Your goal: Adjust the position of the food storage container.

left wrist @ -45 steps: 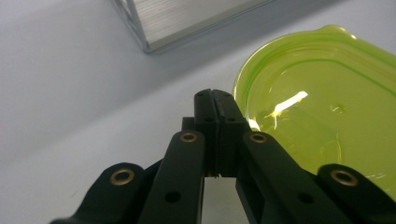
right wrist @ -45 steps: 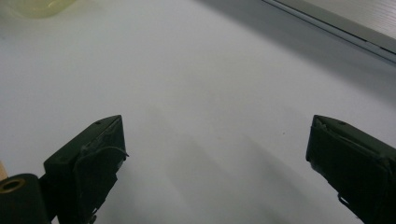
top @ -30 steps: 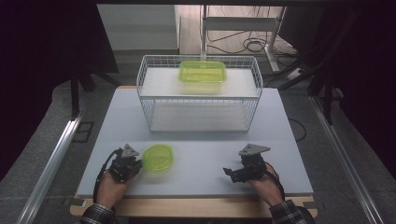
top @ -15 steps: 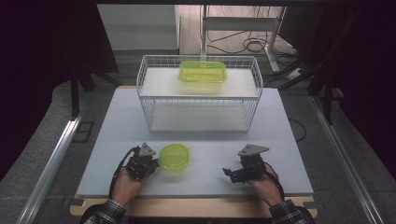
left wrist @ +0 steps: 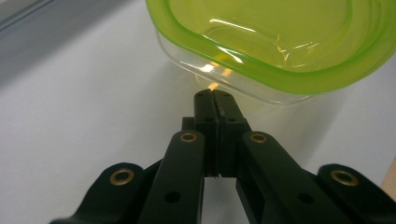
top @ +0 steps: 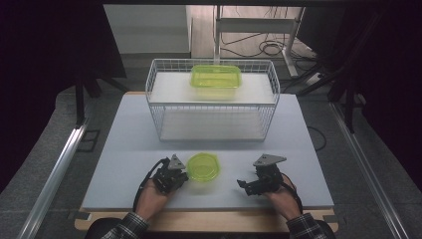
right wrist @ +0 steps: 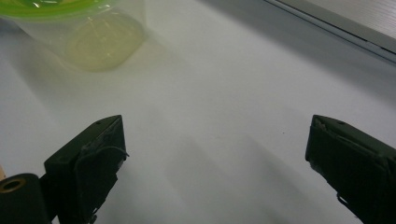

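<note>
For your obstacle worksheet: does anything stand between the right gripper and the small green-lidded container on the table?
Nothing visible does. Bare white table lies between the right gripper and the green-lidded container; the left gripper sits on its far side.

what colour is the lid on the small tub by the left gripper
Translucent lime green lid, clearest in the left gripper view.

So the left tongs (left wrist: 215, 95) come up from the bottom edge, black with little brass rivets, and the two jaws are pressed flat together with nothing between them. Their tips sit right up against the side of a clear plastic container with a lime-green lid (left wrist: 280, 42), just under the lid's rim, looks like touching. The container fills the top right and stands on the plain white counter (left wrist: 84, 107). There's a greyish strip along the counter's edge in the top left corner.
</note>
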`<state>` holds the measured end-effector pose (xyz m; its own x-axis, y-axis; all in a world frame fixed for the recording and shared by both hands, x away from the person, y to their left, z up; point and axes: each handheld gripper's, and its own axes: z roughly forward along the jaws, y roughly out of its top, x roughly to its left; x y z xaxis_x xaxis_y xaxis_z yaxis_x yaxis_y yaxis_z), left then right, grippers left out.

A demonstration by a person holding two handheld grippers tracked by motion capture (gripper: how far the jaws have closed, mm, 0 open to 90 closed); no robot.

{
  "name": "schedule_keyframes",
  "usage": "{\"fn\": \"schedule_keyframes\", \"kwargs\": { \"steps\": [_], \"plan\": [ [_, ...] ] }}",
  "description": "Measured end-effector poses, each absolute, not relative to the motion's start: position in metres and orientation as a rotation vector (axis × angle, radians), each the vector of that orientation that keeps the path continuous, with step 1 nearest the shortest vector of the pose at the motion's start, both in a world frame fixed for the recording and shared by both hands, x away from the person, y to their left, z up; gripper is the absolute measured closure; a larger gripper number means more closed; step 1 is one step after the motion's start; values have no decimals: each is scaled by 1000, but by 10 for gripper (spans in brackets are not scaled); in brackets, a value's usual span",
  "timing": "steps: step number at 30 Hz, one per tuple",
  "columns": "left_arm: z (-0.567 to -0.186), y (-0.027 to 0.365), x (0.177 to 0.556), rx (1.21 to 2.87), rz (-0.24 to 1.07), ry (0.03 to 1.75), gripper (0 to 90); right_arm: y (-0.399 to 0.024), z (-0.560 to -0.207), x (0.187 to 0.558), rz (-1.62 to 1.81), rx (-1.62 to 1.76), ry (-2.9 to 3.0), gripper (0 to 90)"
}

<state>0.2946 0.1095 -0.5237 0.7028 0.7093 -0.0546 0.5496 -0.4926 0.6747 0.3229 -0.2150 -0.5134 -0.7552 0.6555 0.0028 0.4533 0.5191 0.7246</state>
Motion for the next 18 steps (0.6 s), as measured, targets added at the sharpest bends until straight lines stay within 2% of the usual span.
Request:
{"fn": "schedule_keyframes", "kwargs": {
  "steps": [6,9,12,18],
  "plan": [
    [-524,107,290,2220,289,938,886,-215,-513,322,1076,934,2492,51],
    [-521,116,284,2199,308,928,849,-216,-512,322,1095,943,2489,52],
    [-517,124,277,2171,346,908,730,-216,-512,322,1108,949,2485,52],
    [-513,137,264,2150,421,917,426,-217,-510,322,1125,944,2485,52]
  ]
}}
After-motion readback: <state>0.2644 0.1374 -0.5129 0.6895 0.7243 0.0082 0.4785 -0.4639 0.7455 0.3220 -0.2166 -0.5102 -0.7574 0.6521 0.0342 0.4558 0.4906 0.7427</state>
